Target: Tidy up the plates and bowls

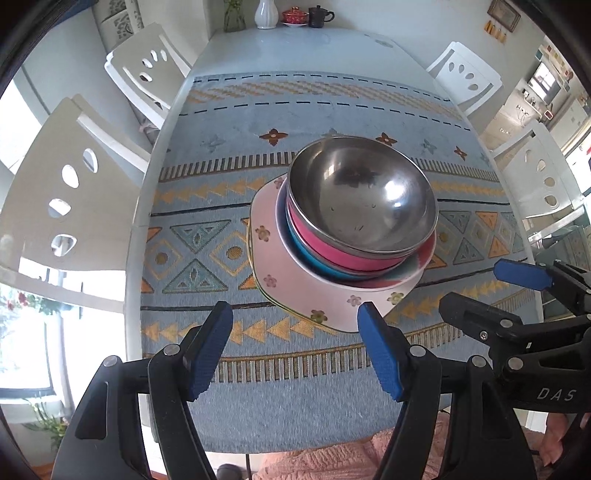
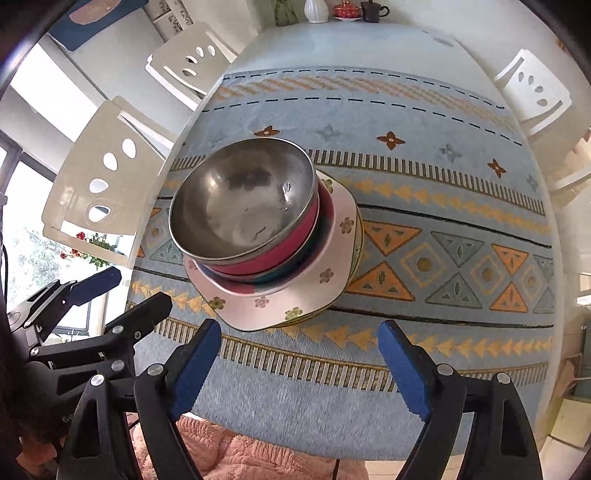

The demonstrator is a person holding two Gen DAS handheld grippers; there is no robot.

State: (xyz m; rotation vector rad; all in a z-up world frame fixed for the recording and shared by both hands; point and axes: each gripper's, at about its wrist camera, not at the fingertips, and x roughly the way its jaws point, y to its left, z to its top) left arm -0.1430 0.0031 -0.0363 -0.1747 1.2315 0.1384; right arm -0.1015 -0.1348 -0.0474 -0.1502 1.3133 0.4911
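A steel bowl [image 1: 360, 195] sits on top of a pink-sided bowl [image 1: 332, 247] and a blue-sided bowl [image 1: 314, 258], all stacked on a pink flowered plate [image 1: 291, 280] on the patterned cloth. The stack also shows in the right wrist view: steel bowl [image 2: 243, 206], pink flowered plate [image 2: 314, 291]. My left gripper [image 1: 295, 317] is open and empty, just in front of the plate's near edge. My right gripper [image 2: 299, 334] is open and empty, in front and right of the stack. Each gripper appears in the other's view: the right one [image 1: 484, 291], the left one [image 2: 136, 288].
The blue patterned tablecloth [image 1: 258, 398] covers a white table [image 1: 295, 48]. White chairs [image 1: 77, 192] stand on both sides. A white vase [image 1: 266, 14], a red lidded cup [image 1: 294, 15] and a dark cup [image 1: 319, 15] stand at the far end.
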